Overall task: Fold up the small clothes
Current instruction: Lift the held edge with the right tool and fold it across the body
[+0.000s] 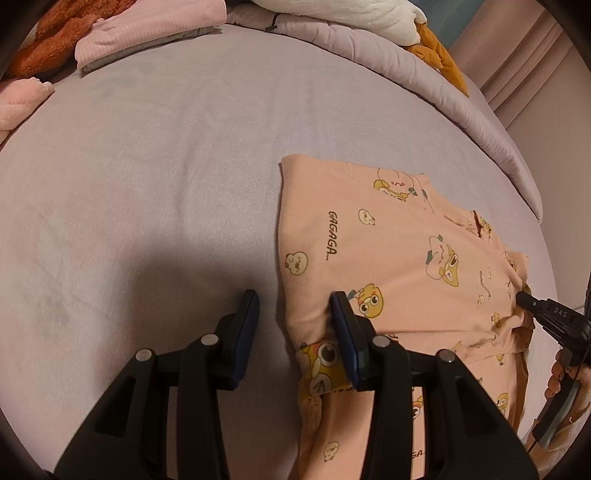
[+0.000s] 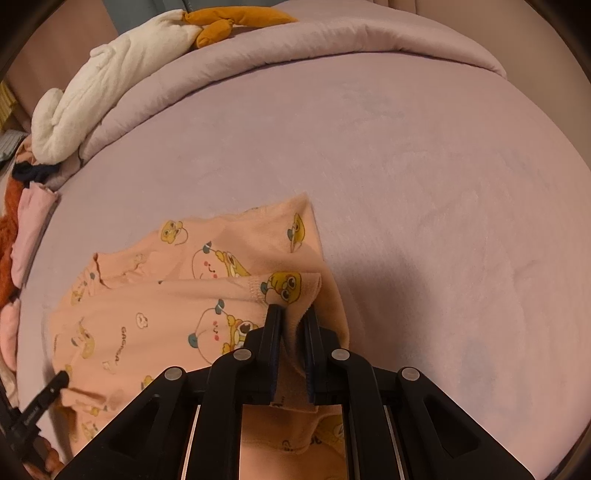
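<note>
A peach pyjama top (image 1: 406,240) printed with yellow cartoon ducks lies partly folded on the lilac bedsheet (image 1: 166,166). My left gripper (image 1: 295,299) is open at the garment's left edge. Its right finger (image 1: 343,317) rests on the fabric and its left finger (image 1: 247,314) stands over bare sheet. In the right wrist view my right gripper (image 2: 291,312) is shut on a bunched fold of the top (image 2: 155,314) at its right side, lifting that edge a little. The right gripper's tip (image 1: 521,297) also shows at the garment's far side in the left wrist view, and the left gripper's finger (image 2: 61,380) shows at lower left in the right wrist view.
Folded pink clothes (image 1: 147,33) and a rust-coloured fleece (image 1: 48,40) lie at the far left. A rolled lilac comforter (image 2: 332,40) borders the far edge, with a white and orange plush toy (image 2: 110,81) on it. A hand (image 1: 557,373) holds the right gripper.
</note>
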Demonstrator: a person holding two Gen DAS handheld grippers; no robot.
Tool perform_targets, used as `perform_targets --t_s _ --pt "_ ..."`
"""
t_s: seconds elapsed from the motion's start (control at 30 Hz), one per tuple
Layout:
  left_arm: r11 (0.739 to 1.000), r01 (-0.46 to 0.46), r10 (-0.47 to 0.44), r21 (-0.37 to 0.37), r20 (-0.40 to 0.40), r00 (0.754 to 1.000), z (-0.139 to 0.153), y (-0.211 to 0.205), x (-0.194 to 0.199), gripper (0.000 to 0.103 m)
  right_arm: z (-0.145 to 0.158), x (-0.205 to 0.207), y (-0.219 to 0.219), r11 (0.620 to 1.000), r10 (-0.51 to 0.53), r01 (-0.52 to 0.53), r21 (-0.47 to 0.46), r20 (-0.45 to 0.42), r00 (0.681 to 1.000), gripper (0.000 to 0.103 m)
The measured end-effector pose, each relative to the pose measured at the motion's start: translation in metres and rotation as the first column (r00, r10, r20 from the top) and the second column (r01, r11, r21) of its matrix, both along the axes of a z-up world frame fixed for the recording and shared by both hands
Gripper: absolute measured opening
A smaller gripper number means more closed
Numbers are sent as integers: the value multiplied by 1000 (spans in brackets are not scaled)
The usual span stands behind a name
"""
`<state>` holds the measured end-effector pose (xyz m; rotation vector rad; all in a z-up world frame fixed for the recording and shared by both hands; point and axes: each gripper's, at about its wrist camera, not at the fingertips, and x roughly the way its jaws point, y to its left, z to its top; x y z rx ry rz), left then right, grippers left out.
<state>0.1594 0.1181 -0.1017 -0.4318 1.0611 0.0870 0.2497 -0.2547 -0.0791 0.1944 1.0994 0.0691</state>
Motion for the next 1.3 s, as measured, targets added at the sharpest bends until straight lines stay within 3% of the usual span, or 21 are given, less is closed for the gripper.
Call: perform_targets --t_s 0.17,0.37,0.53,0.67,0.8,0.93,1.13,1.3 --pt "1000 -5 5 -3 -11 1000 1 0 2 42 3 -3 -5 1000 1 -1 22 3 1000 9" --pt "1000 9 -9 4 -11 1000 6 -1 2 43 20 -13 -17 1000 -12 12 -2 46 999 30" --pt "1000 6 -6 16 -15 1000 17 -9 -7 43 24 -29 -26 998 -6 3 62 51 999 36" --pt "999 38 -37 -19 19 999 26 -19 -15 43 17 -40 -22 997 30 -34 75 45 999 36" --pt "999 47 -47 -14 -11 999 18 -24 -16 41 7 -43 -20 997 22 -25 70 43 999 34" --pt "999 31 -31 -27 -30 999 7 -23 -19 42 7 -45 -14 999 42 -43 29 46 998 12" --pt "999 32 -32 -12 -40 999 7 -24 -22 43 16 -54 -27 998 32 -36 48 79 996 10" --pt "1000 11 -12 -23 -44 999 6 -23 -23 44 3 -43 -24 998 33 -35 47 44 999 10"
